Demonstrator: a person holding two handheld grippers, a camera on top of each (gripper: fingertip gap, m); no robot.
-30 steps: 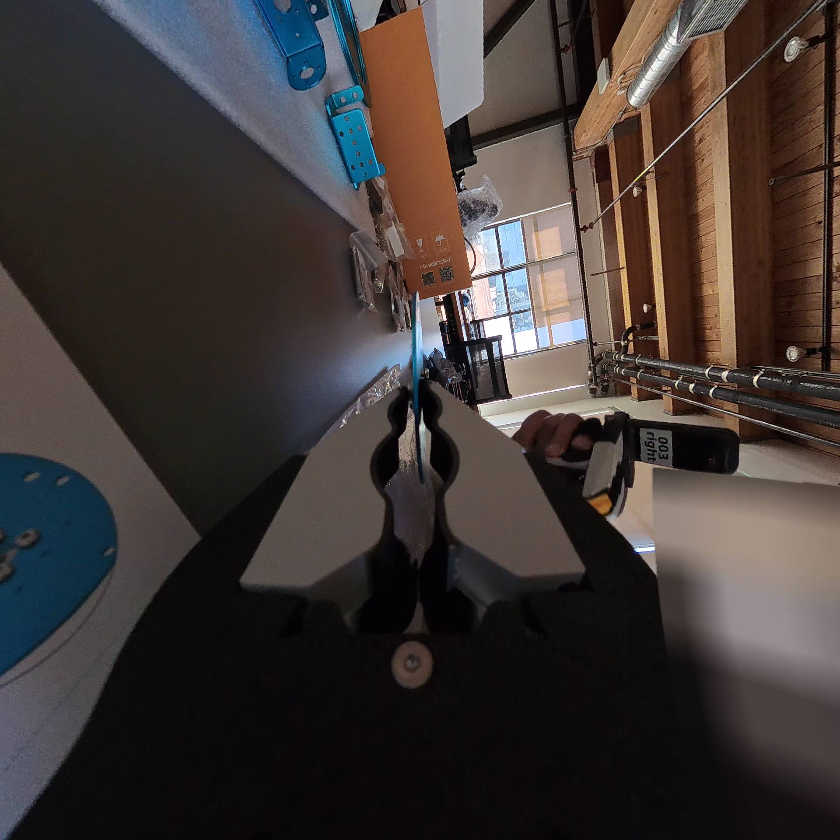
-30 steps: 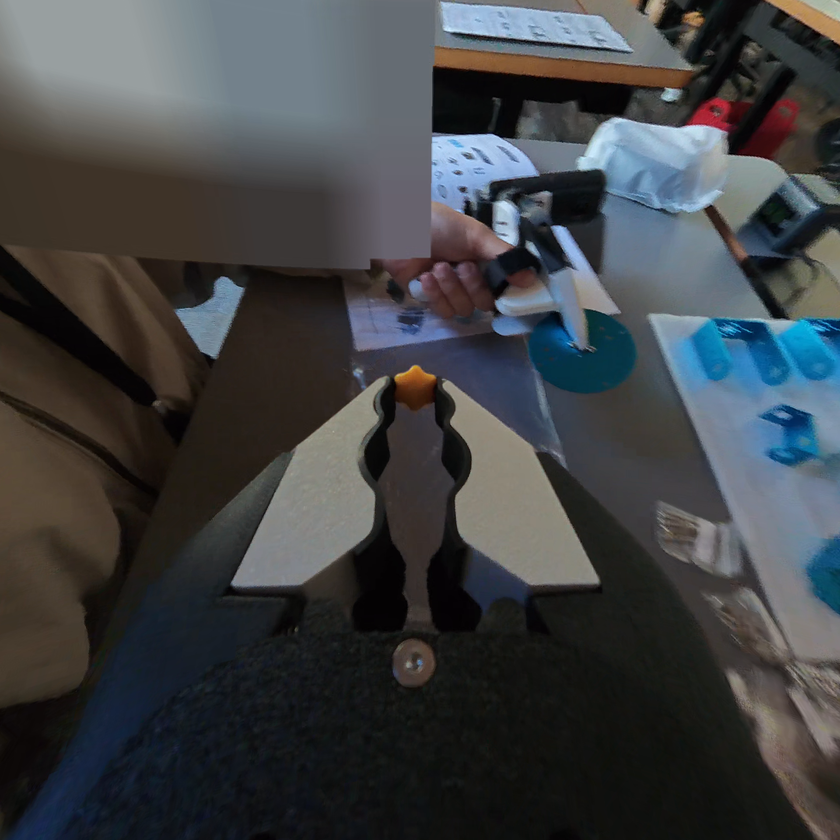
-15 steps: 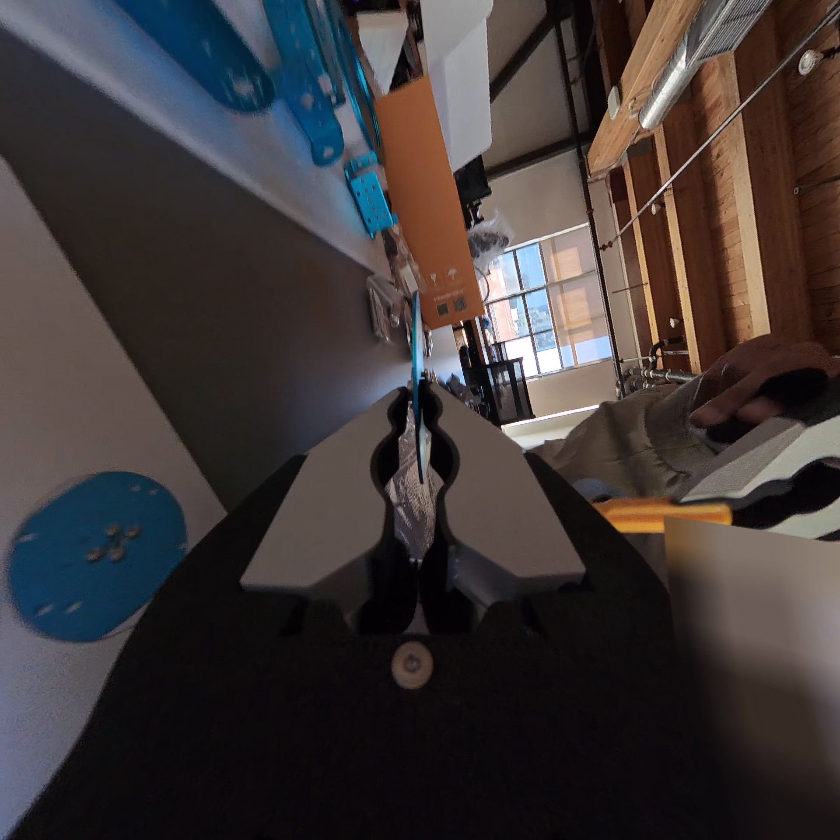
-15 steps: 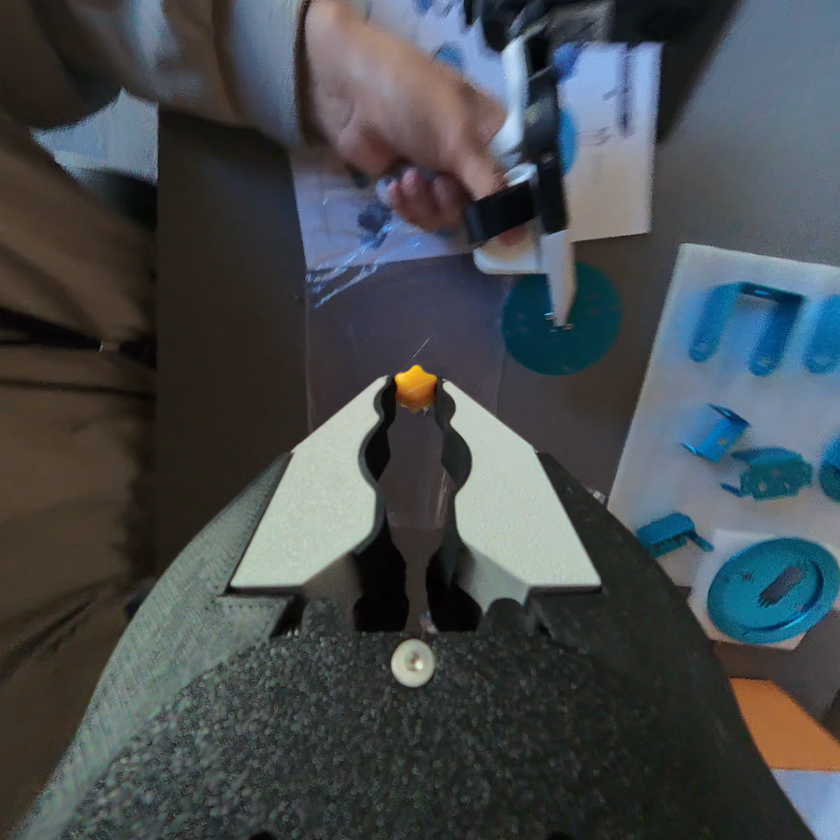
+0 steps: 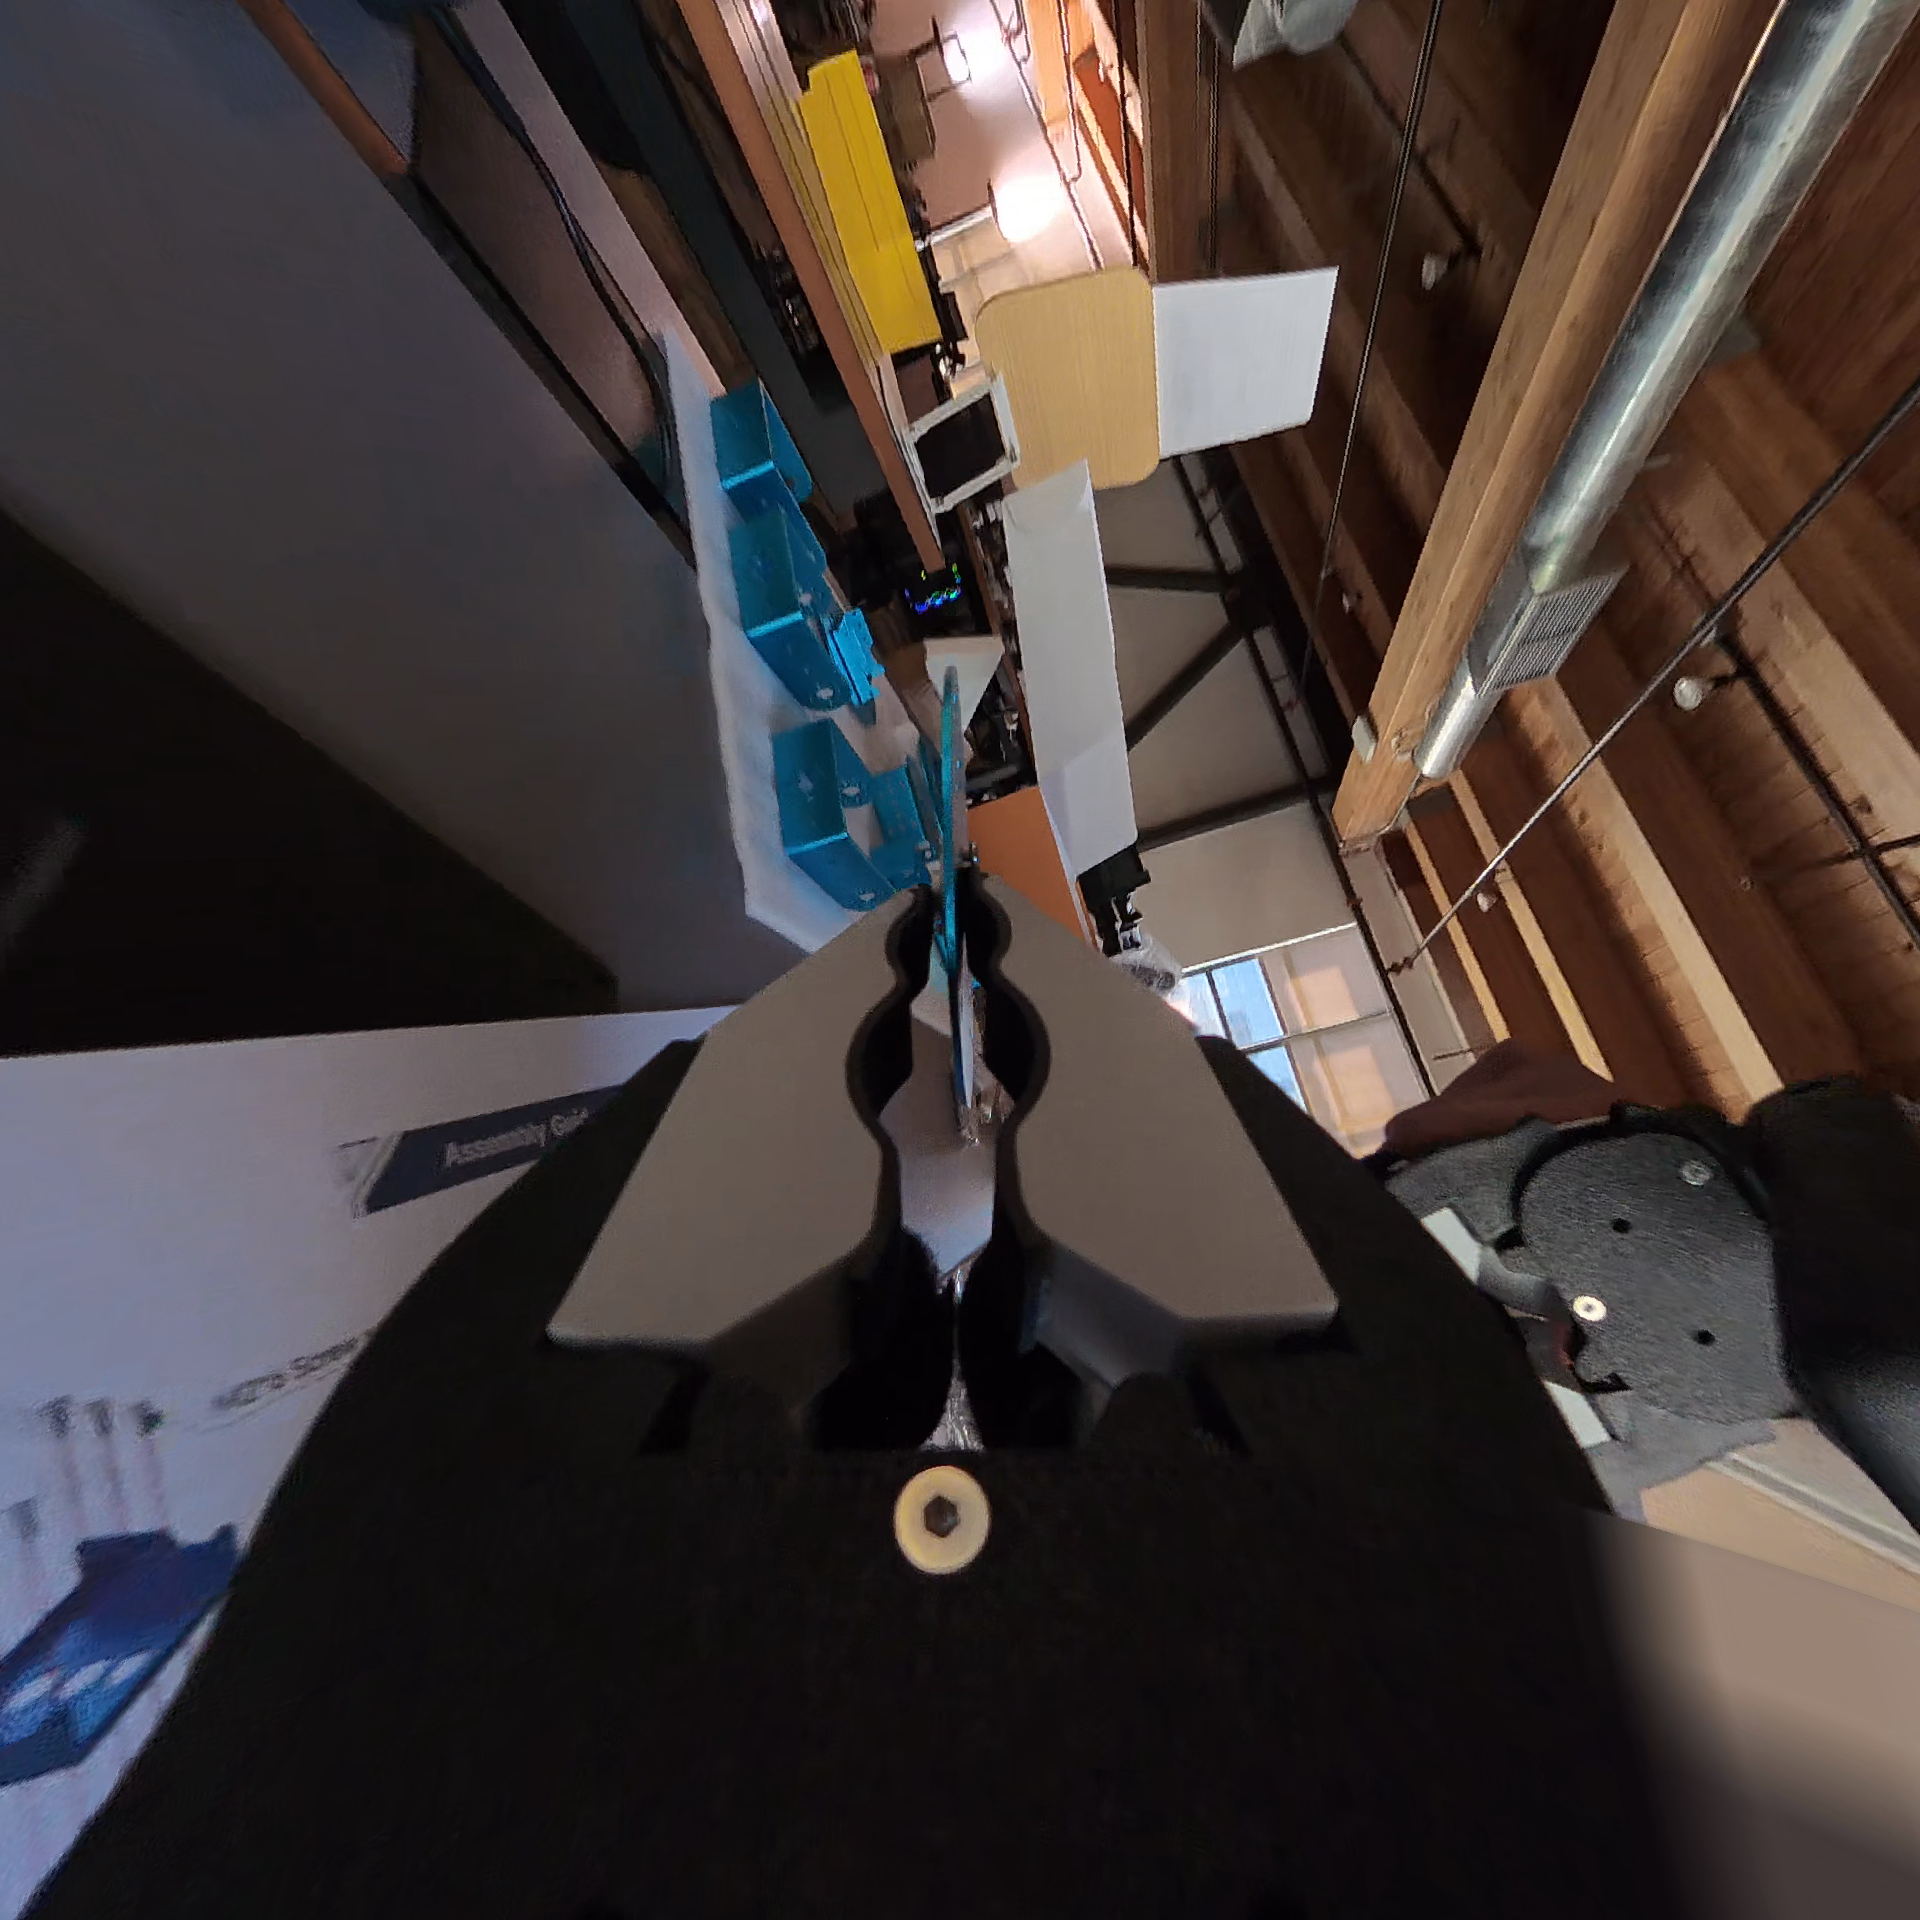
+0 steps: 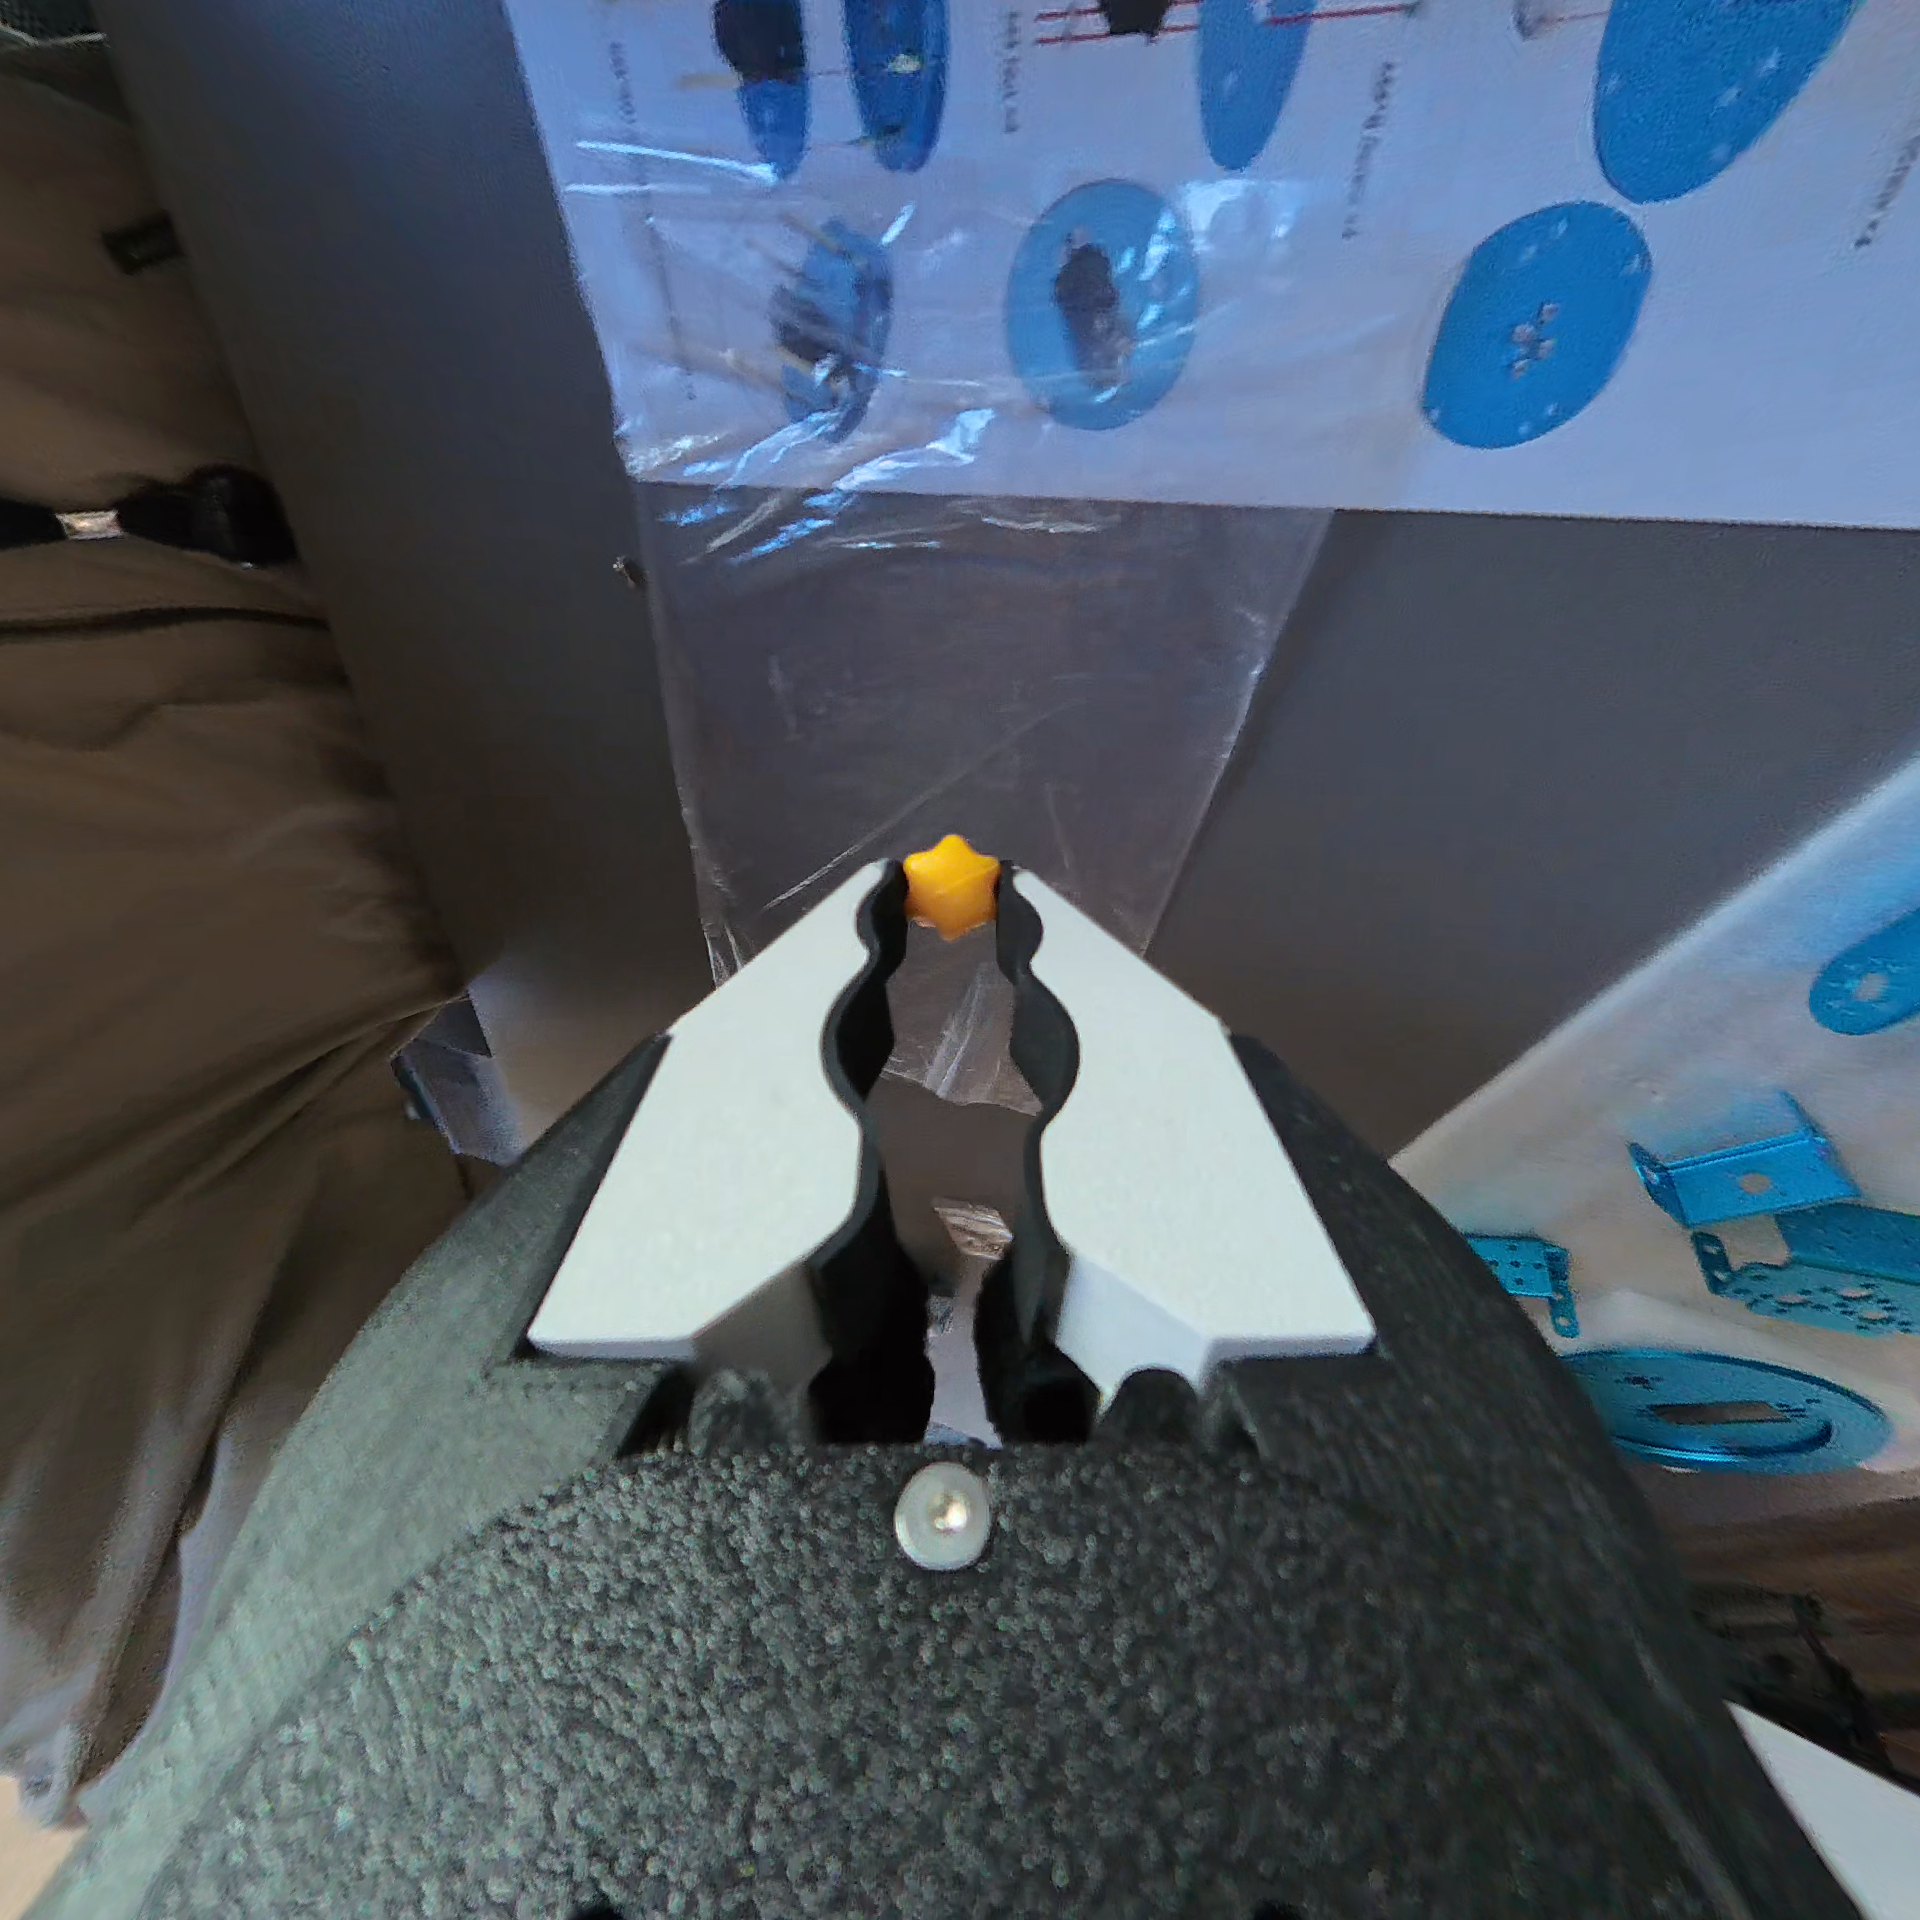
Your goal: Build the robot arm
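The left gripper point(image 5: 951, 904) is closed on a thin blue metal disc point(image 5: 948, 790), which is held edge-on between the tips and projects forward beyond them. The right gripper point(image 6: 951, 883) is clenched on a small orange star-shaped plastic handle point(image 6: 950, 885), which is pinched at the very tips; the shaft below the handle is not visible. In the left wrist view, the right gripper's dark body point(image 5: 1621, 1257) is seen just beside, at lower right.

Judged from these holds, both grips are shallow, so clamping pressure should be kept steady, and the disc should be held without twisting so that it does not pivot between the tips.

Below the right gripper, a clear plastic bag point(image 6: 966, 665) lies on the grey table point(image 6: 1558, 727), partly overlapping a white printed instruction sheet point(image 6: 1299, 260). To the right, blue metal brackets point(image 6: 1756, 1236) rest on a white foam sheet point(image 6: 1579, 1060).
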